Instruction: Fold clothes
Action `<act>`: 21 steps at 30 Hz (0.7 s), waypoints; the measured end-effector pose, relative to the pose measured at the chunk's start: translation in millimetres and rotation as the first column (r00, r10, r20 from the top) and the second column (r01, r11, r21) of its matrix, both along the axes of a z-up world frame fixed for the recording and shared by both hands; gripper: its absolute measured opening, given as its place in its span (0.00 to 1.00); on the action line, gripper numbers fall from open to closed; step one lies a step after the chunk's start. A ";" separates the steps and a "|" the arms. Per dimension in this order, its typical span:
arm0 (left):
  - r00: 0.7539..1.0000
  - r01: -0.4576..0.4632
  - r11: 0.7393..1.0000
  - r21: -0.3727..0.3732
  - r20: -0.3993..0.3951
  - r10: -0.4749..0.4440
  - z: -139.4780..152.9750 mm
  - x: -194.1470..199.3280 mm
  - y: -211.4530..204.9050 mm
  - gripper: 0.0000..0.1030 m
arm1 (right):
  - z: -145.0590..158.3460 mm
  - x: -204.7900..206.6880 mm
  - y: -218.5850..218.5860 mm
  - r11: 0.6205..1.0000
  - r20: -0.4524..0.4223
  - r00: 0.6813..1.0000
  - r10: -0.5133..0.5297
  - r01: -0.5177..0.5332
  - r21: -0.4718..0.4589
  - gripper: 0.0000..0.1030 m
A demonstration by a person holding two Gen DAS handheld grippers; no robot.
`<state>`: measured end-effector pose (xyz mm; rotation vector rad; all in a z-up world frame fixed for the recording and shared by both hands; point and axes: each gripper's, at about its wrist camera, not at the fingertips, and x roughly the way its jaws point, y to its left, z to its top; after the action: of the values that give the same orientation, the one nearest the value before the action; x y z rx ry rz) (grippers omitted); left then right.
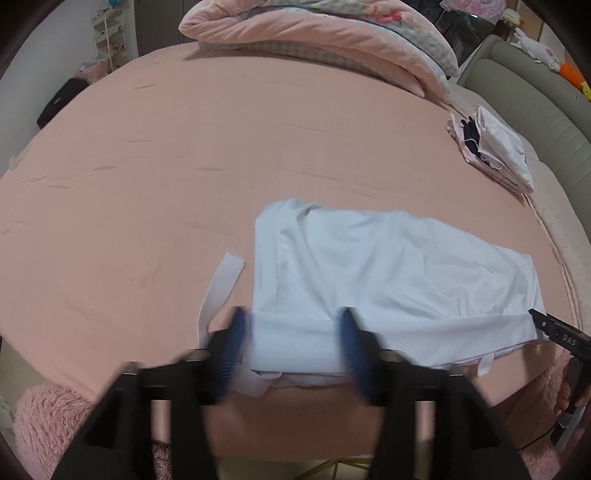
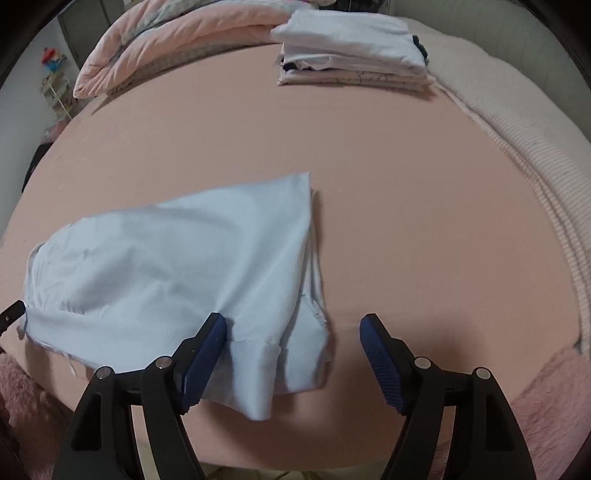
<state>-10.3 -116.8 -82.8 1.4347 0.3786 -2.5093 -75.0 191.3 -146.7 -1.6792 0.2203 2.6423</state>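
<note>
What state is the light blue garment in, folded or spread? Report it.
Partly folded: the light blue garment lies on the pink bed with layered edges along its right side and its near hem turned over.

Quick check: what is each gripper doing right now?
Left gripper: open, straddling the light blue garment near edge.
Right gripper: open, over the garment's corner.

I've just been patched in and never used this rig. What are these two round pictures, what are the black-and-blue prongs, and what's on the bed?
Each picture comes from a fisheye camera on a hand-held two-finger gripper, looking along its fingers. The left gripper and right gripper are both open, straddling the near edge of a pale blue garment lying partly folded on the pink bed. Neither is clamped on it. Farther back sit a stack of folded clothes and a rolled pink quilt.
</note>
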 end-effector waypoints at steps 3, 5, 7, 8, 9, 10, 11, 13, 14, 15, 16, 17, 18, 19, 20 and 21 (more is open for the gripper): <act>1.000 -0.011 0.999 0.031 -0.021 0.012 -4.0 1.3 -3.1 0.57 | 2.9 3.4 0.1 1.000 -0.003 1.000 0.007 -0.008 -0.026 0.54; 1.000 -0.020 0.999 0.044 -0.020 0.021 -7.9 1.9 -6.3 0.57 | 5.0 6.5 1.1 0.999 -0.005 1.000 0.013 -0.013 -0.051 0.47; 0.999 -0.030 0.998 0.052 -0.026 0.031 -7.2 5.6 -11.7 0.57 | 7.2 9.5 2.1 0.997 -0.007 1.000 0.018 -0.018 -0.077 0.32; 0.999 -0.034 0.998 0.056 -0.028 0.036 -6.8 7.4 -14.5 0.57 | 8.3 11.0 2.6 0.996 -0.008 1.000 0.020 -0.021 -0.090 0.29; 0.999 -0.039 0.998 0.058 -0.032 0.041 -6.2 9.0 -16.7 0.57 | 9.3 12.5 3.1 0.994 -0.009 1.000 0.023 -0.023 -0.102 0.25; 0.998 -0.043 0.997 0.057 -0.038 0.046 -5.3 10.4 -18.3 0.57 | 11.7 15.2 2.9 0.993 -0.012 1.000 0.023 -0.024 -0.114 0.23; 0.998 -0.049 0.997 0.058 -0.046 0.051 -4.3 12.0 -20.3 0.57 | 15.7 17.9 2.7 0.992 -0.019 1.000 0.021 -0.023 -0.128 0.21; 0.994 -0.062 0.996 0.066 -0.081 0.067 0.3 16.7 -24.9 0.57 | 22.6 18.8 5.2 0.986 -0.033 0.999 0.014 -0.019 -0.165 0.20; 0.991 -0.062 0.995 0.078 -0.112 0.070 4.0 18.9 -27.8 0.57 | 26.0 18.6 6.2 0.984 -0.040 0.999 0.015 -0.022 -0.179 0.20; 0.987 -0.051 0.994 0.101 -0.148 0.066 8.3 20.8 -30.2 0.57 | 31.2 18.6 3.7 0.982 -0.052 0.998 0.026 -0.036 -0.184 0.20; 0.981 -0.034 0.991 0.128 -0.185 0.058 12.3 22.7 -31.2 0.57 | 38.7 20.4 -3.2 0.980 -0.067 0.997 0.045 -0.057 -0.188 0.19; 0.975 -0.011 0.988 0.153 -0.219 0.044 15.9 24.2 -30.9 0.57 | 43.9 20.6 -8.8 0.979 -0.082 0.995 0.063 -0.077 -0.191 0.19; 0.968 0.020 0.984 0.177 -0.250 0.025 19.2 25.3 -29.1 0.57 | 47.5 18.2 -14.0 0.976 -0.098 0.991 0.086 -0.104 -0.192 0.19; 0.962 0.049 0.980 0.195 -0.271 0.006 21.5 25.1 -26.9 0.57 | 53.2 15.6 -21.5 0.972 -0.117 0.986 0.117 -0.139 -0.192 0.20; 0.959 0.075 0.975 0.207 -0.283 -0.014 22.7 23.6 -24.3 0.57 | 57.1 10.9 -31.4 0.966 -0.135 0.980 0.150 -0.174 -0.191 0.19; 0.958 0.096 0.973 0.209 -0.286 -0.033 23.0 22.1 -20.4 0.57 | 58.1 3.2 -44.8 0.959 -0.150 0.972 0.182 -0.209 -0.189 0.19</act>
<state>11.8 -137.3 -59.9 1.1744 0.6918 -2.8074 -71.8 146.6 -88.6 -1.6611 0.3550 2.9746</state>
